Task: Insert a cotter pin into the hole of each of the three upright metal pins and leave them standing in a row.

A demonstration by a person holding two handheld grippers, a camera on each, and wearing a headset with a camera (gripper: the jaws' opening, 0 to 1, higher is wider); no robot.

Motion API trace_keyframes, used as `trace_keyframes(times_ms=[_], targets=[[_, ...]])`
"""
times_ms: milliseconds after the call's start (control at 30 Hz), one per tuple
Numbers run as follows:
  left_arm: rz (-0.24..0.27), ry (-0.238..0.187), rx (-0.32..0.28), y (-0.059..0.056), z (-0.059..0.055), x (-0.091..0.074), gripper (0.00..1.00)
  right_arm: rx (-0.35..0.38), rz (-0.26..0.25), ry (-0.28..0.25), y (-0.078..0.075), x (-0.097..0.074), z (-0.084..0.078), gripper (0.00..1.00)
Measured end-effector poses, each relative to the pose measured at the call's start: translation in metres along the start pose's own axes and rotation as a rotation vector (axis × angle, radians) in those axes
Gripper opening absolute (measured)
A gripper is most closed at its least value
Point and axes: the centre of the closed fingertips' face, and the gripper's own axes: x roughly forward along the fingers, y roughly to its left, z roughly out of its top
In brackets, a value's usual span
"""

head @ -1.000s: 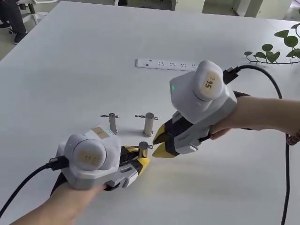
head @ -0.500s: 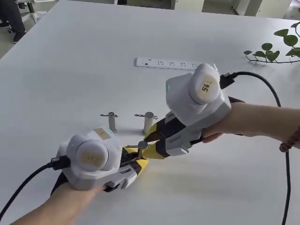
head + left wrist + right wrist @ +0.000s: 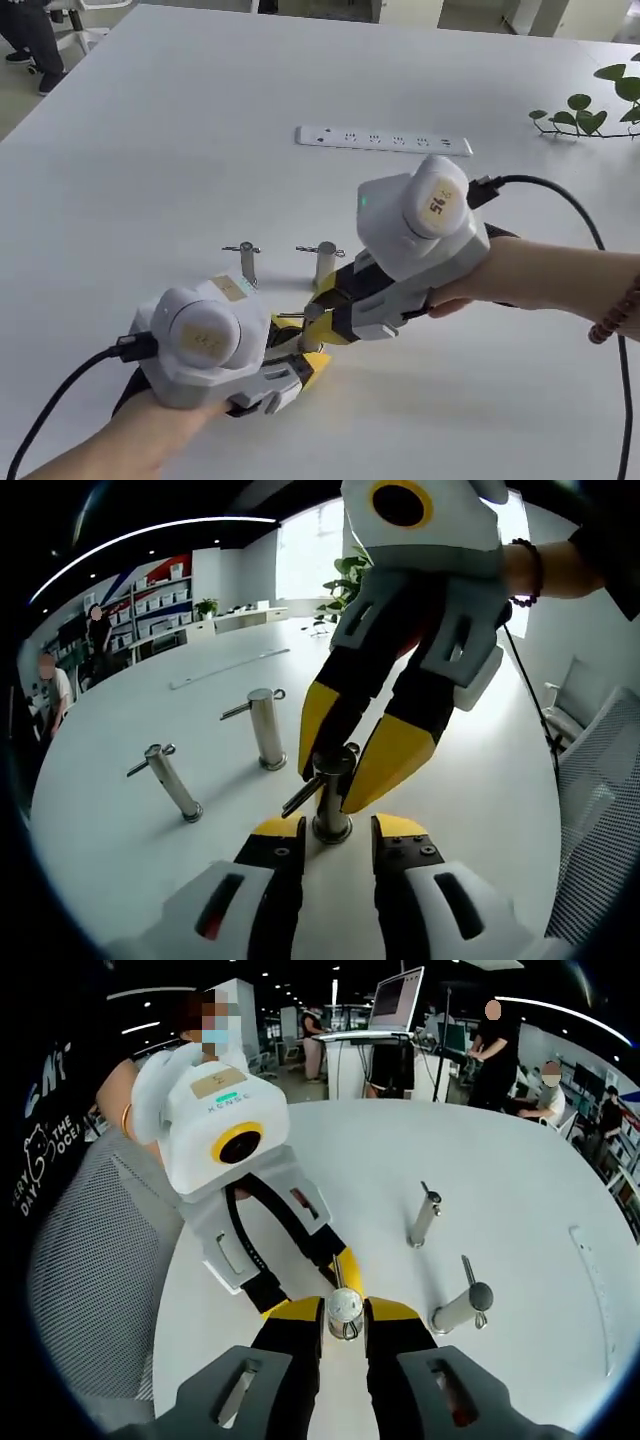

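The nearest metal pin (image 3: 332, 805) stands upright on the white surface (image 3: 150, 150), a cotter pin (image 3: 298, 798) through its head. The right gripper (image 3: 335, 780) is narrowed onto that head from above, jaws pressed to either side. The left gripper (image 3: 335, 830) flanks the pin's foot, jaws narrow; whether they pinch it I cannot tell. Just behind stand a second metal pin (image 3: 265, 730) and a third metal pin (image 3: 172, 780), each upright and each carrying its own cotter.
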Motion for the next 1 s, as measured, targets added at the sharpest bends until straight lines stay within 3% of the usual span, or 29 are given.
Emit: trace_keyframes(times_ms=[233,733,1000], targets=[[0.0,-0.017,-0.008,0.0021,0.0045,-0.005,0.29,0.035,0.002,-0.022,-0.0003,0.0026,-0.0001,0.1],[-0.005,-0.027,-0.029,0.0017,0.0054,-0.0091,0.31,-0.041,0.01,-0.028,0.0026,-0.0002,-0.0015,0.09],[-0.008,-0.032,-0.03,0.0005,0.0062,-0.0104,0.32,-0.04,0.008,-0.018,0.0005,-0.004,-0.0057,0.08]])
